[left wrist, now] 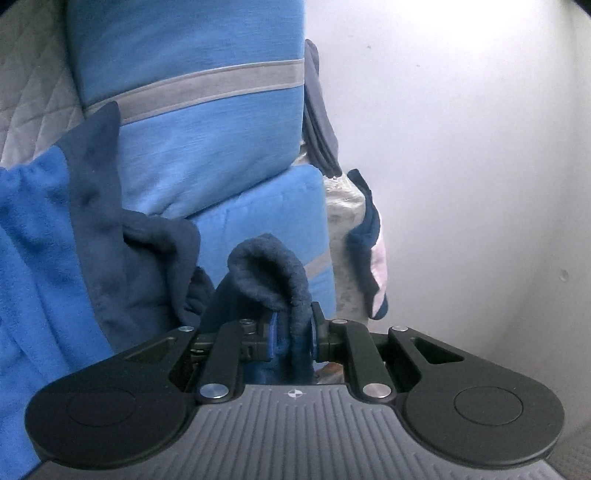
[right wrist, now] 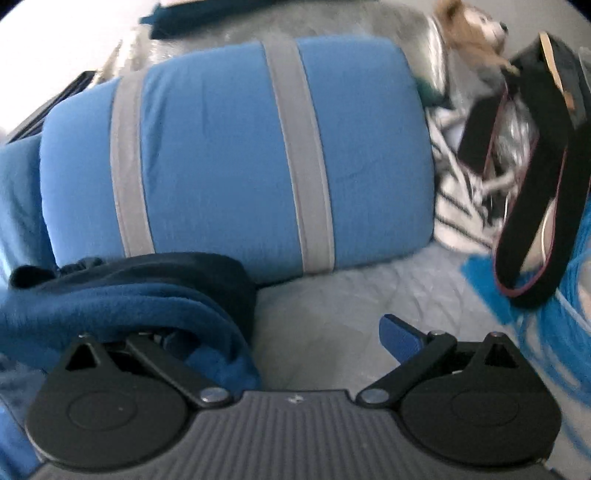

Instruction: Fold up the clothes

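Observation:
A blue fleece garment with dark navy trim (left wrist: pixel 44 266) hangs at the left of the left wrist view. My left gripper (left wrist: pixel 291 336) is shut on a navy fold of it (left wrist: pixel 273 273) and holds it up. In the right wrist view the same fleece (right wrist: pixel 122 295) is draped over my left finger, which it hides. My right gripper (right wrist: pixel 280 343) is open; its blue right fingertip (right wrist: pixel 400 334) is bare above the grey quilted cover (right wrist: pixel 351 295).
A blue pillow with grey stripes (right wrist: pixel 229 147) lies just behind the fleece; it also shows in the left wrist view (left wrist: pixel 207 110). A striped white cloth (right wrist: pixel 458 206), a black bag (right wrist: pixel 535 177) and a plush toy (right wrist: pixel 469 33) lie at the right. A white wall (left wrist: pixel 461 147) is at the right.

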`<state>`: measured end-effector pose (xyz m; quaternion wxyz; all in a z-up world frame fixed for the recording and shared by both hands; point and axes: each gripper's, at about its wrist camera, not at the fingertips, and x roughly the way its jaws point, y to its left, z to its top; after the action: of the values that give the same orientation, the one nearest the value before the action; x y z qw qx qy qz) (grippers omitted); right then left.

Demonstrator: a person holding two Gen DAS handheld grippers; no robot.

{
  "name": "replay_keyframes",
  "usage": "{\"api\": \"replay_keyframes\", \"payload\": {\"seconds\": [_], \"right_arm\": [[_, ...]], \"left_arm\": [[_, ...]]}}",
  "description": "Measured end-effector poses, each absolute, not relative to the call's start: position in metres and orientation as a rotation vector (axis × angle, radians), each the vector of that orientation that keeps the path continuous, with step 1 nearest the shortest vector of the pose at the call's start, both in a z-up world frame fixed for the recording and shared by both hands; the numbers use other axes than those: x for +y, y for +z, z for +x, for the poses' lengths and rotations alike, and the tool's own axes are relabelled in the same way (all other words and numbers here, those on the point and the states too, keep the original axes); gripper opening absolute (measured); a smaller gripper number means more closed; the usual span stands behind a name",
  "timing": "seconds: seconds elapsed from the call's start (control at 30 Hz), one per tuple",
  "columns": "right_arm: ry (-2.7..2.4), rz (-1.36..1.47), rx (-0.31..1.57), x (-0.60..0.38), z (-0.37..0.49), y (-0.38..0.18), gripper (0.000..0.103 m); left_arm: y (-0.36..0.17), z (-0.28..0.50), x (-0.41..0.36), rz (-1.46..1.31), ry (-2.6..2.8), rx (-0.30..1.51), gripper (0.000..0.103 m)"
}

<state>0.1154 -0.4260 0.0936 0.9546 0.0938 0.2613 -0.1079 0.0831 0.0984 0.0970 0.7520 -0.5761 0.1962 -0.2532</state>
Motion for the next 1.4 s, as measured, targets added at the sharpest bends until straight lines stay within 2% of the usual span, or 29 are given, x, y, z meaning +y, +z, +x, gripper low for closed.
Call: {"api": "replay_keyframes", "payload": {"seconds": [0.3, 0.47, 0.63, 0.97, 1.07, 1.13, 1.17, 1.2, 1.27, 1.3, 1.4], "right_arm": [[-0.143, 0.392, 0.626, -0.446, 0.117, 0.085, 0.103], [-0.097, 0.356, 0.632, -0.443, 0.124, 0.081, 0.103], [-0.040, 0.223, 0.646, -0.422, 0.125, 0.082, 0.103], [-0.018, -0.293, 0.724, -0.379, 0.110, 0.059, 0.103], [-0.048, -0.313, 0.702, -0.385, 0.109, 0.057, 0.101], [-0.034, -0.278, 0.697, -0.390, 0.108, 0.058, 0.088], [-0.019, -0.264, 0.702, -0.391, 0.108, 0.059, 0.074], [-0.003, -0.252, 0.707, -0.391, 0.107, 0.059, 0.056], [0.007, -0.211, 0.715, -0.393, 0.105, 0.062, 0.038], [0.011, -0.190, 0.718, -0.395, 0.104, 0.063, 0.035], [-0.011, -0.114, 0.719, -0.409, 0.102, 0.068, 0.033]], "left_arm": [[0.096, 0.080, 0.112, -1.283, -0.524, 0.392, 0.016], [0.099, 0.073, 0.126, -1.273, -0.456, 0.334, 0.016], [0.091, 0.074, 0.138, -1.319, -0.392, 0.332, 0.016], [0.089, 0.074, 0.144, -1.338, -0.374, 0.332, 0.016], [0.088, 0.074, 0.144, -1.342, -0.374, 0.333, 0.016], [0.088, 0.074, 0.144, -1.340, -0.374, 0.336, 0.016], [0.088, 0.074, 0.144, -1.338, -0.374, 0.338, 0.016], [0.088, 0.074, 0.144, -1.336, -0.375, 0.339, 0.016], [0.087, 0.075, 0.145, -1.327, -0.370, 0.341, 0.016], [0.087, 0.075, 0.146, -1.322, -0.365, 0.342, 0.016], [0.086, 0.075, 0.148, -1.299, -0.339, 0.357, 0.016]]}}
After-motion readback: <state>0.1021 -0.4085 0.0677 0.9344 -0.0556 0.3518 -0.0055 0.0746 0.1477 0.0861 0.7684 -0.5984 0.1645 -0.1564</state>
